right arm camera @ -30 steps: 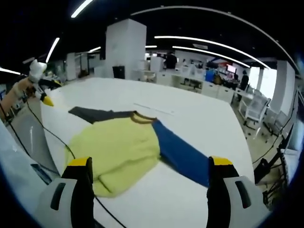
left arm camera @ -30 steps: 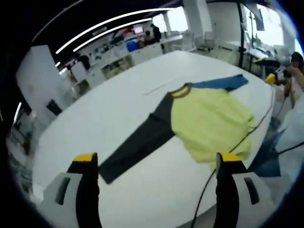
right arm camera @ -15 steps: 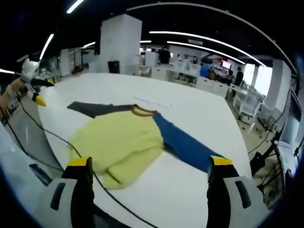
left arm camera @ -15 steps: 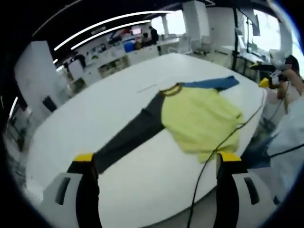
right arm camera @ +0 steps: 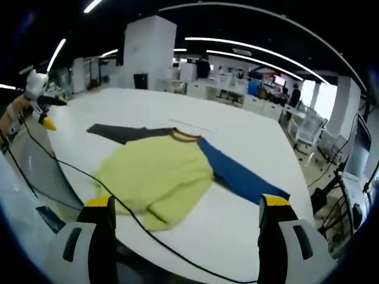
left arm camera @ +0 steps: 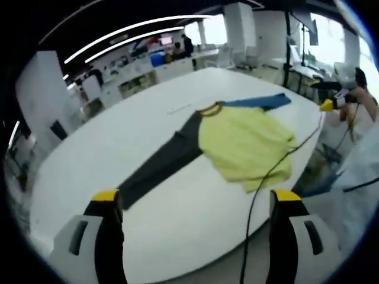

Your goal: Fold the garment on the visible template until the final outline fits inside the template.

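A long-sleeved shirt lies flat on a big white table (left arm camera: 106, 148). Its body (left arm camera: 246, 142) is pale yellow, one sleeve (left arm camera: 160, 167) is dark grey and the other sleeve (left arm camera: 260, 102) is blue. In the right gripper view the yellow body (right arm camera: 157, 177) sits in the middle, the blue sleeve (right arm camera: 240, 176) to its right and the grey sleeve (right arm camera: 121, 132) to its left. My left gripper (left arm camera: 192, 204) is open, held back from the table edge with nothing between its jaws. My right gripper (right arm camera: 185, 210) is open too, off the near edge. No template outline is visible.
A black cable (left arm camera: 269, 174) runs over the table edge near the yellow hem, also the cable (right arm camera: 89, 180) in the right gripper view. The other gripper (left arm camera: 340, 94) shows at the far right, and likewise a gripper (right arm camera: 38, 97) at the far left. Desks, chairs and people stand behind.
Both cameras have pulled back from the table, so the shirt looks smaller and farther. The shirt itself has not moved. Both grippers stay open.
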Motion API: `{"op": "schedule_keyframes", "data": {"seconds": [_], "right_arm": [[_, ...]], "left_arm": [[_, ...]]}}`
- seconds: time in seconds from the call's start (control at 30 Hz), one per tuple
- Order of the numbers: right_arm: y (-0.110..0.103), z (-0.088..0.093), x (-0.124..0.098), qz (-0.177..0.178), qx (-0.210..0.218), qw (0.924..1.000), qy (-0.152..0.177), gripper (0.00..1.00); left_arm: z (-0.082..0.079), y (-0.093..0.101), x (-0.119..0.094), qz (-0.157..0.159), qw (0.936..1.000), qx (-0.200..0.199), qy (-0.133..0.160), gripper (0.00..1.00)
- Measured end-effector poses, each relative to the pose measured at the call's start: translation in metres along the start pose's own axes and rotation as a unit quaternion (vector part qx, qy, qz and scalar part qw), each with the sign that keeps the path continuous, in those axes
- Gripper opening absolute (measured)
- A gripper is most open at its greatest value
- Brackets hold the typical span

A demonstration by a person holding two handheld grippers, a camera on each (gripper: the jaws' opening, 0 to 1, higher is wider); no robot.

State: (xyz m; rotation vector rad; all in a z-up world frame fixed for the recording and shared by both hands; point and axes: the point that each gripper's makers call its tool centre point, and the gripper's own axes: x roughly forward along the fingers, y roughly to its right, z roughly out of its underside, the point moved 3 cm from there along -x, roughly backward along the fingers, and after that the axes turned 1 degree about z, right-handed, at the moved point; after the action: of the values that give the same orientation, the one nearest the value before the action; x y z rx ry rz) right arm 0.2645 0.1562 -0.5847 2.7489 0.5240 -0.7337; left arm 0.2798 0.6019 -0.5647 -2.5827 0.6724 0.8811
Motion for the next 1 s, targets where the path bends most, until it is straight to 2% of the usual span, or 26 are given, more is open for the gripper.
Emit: {"op": "schedule_keyframes", "data": {"seconds": [0.23, 0.5, 0.67, 0.83, 1.0], "right_arm": [[0.008, 0.0, -0.014, 0.006, -0.003, 0.9997, 0.022, 1.0], [0.018, 0.008, -0.045, 0.001, -0.012, 0.9992, 0.037, 1.0], [0.021, 0.019, -0.064, -0.001, -0.009, 0.999, 0.043, 1.0], [0.02, 0.035, -0.084, -0.006, -0.006, 0.9989, 0.046, 1.0], [0.016, 0.044, -0.102, -0.006, -0.002, 0.9986, 0.052, 1.0]], "left_arm": [[-0.011, 0.009, -0.011, -0.014, 0.9996, -0.002, 0.023, 1.0], [-0.017, 0.041, -0.034, -0.028, 0.9993, 0.003, 0.025, 0.99], [-0.024, 0.06, -0.053, -0.038, 0.9986, 0.01, 0.036, 0.99], [-0.022, 0.085, -0.07, -0.04, 0.9984, 0.018, 0.037, 0.99], [-0.019, 0.098, -0.085, -0.036, 0.9984, 0.017, 0.041, 0.99]]}}
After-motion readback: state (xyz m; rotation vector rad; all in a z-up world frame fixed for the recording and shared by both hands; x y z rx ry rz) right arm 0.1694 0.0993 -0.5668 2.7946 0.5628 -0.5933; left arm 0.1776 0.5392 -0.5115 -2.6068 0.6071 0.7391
